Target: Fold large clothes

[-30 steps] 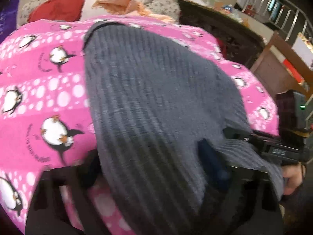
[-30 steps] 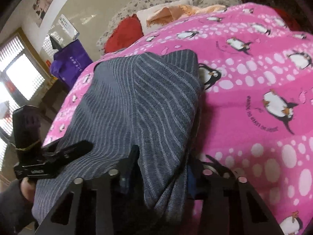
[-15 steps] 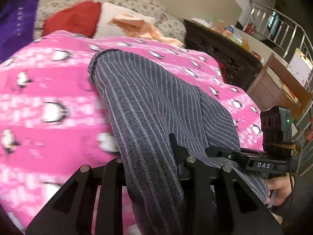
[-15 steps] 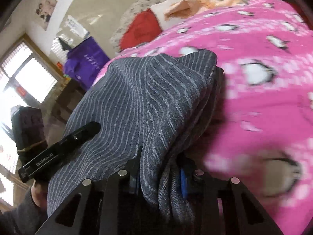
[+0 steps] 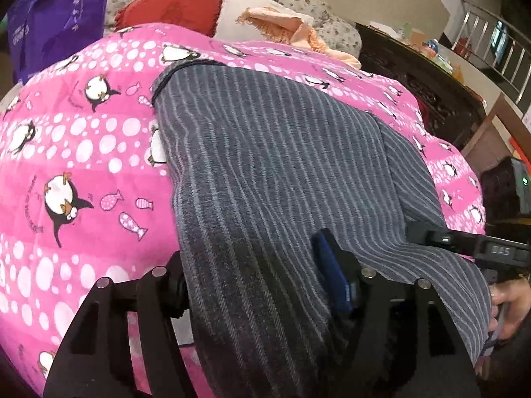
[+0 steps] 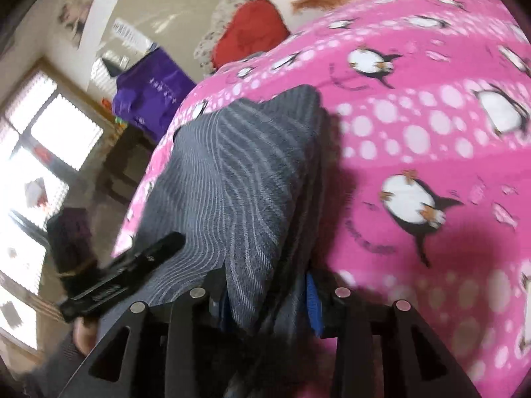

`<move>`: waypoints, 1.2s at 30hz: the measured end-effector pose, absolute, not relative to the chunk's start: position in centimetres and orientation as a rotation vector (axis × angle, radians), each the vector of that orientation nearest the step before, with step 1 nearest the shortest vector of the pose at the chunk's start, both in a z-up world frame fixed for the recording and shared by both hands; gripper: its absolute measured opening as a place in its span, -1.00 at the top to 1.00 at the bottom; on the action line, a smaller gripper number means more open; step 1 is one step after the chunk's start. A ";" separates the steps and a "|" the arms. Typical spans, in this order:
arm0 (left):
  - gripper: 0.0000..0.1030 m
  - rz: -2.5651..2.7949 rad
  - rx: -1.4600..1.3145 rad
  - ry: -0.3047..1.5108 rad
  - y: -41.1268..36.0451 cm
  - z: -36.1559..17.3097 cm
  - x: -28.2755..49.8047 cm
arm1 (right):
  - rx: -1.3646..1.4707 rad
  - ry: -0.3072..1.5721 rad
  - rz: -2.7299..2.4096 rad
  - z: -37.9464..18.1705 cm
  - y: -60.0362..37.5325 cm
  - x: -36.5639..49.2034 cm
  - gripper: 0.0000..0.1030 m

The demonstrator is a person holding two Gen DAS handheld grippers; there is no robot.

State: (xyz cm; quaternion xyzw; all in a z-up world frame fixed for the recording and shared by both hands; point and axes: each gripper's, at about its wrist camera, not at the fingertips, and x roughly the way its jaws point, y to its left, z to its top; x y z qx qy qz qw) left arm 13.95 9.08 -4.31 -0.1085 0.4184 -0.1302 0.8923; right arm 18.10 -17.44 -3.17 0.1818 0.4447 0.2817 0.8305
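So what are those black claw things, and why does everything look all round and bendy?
Those are two grippers, pinchers a person holds, one in each hand. Each carries a small wide-eyed camera, which bends the picture. One picture looks along the left gripper, the other along the right gripper. Both are pinching the same grey striped garment, which lies over a pink penguin blanket. In the left one you can spot the person's right hand. At the far end sits a red pillow.

Pink quilt (image 5: 83,152) lies open leftward (pillows (image 5: 232,16) crowd far end).
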 end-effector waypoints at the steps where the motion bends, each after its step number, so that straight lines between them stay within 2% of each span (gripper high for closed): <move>1: -0.28 -0.267 -0.226 0.873 9.3 -4.1 13.9 | 0.378 0.937 0.591 -2.6 -17.8 17.6 0.36; 4: -0.27 -0.243 -0.205 0.874 10.3 -2.4 12.8 | 0.332 0.912 0.588 -0.6 -18.4 15.8 0.36; 8: -0.27 -0.228 -0.160 0.783 11.4 1.1 9.1 | 0.233 0.826 0.601 2.8 -18.7 11.6 0.36; 14: -0.27 -0.311 -0.138 0.750 9.4 2.5 2.8 | -0.046 0.686 0.668 5.6 -14.6 4.8 0.40; 15: -0.27 -0.313 -0.134 0.751 9.0 2.5 2.2 | -0.076 0.682 0.673 5.5 -13.9 4.3 0.45; 16: -0.24 -0.319 -0.131 0.751 8.5 2.4 1.5 | -0.088 0.683 0.681 5.2 -13.3 3.8 0.73; 17: -0.22 -0.330 -0.128 0.752 7.8 2.2 1.0 | -0.083 0.702 0.697 4.9 -12.8 3.8 0.93; 24: -0.22 -0.304 -0.140 0.822 5.4 -2.7 1.0 | -0.123 0.901 0.620 -1.7 -12.0 5.8 1.00; 29: -0.29 -0.281 -0.129 0.740 5.0 -3.6 0.2 | -0.020 0.837 0.633 -3.2 -13.3 5.6 1.00; 36: -0.35 -0.281 -0.122 0.698 5.1 -3.9 0.1 | -0.130 0.685 0.581 -3.9 -12.3 3.2 1.00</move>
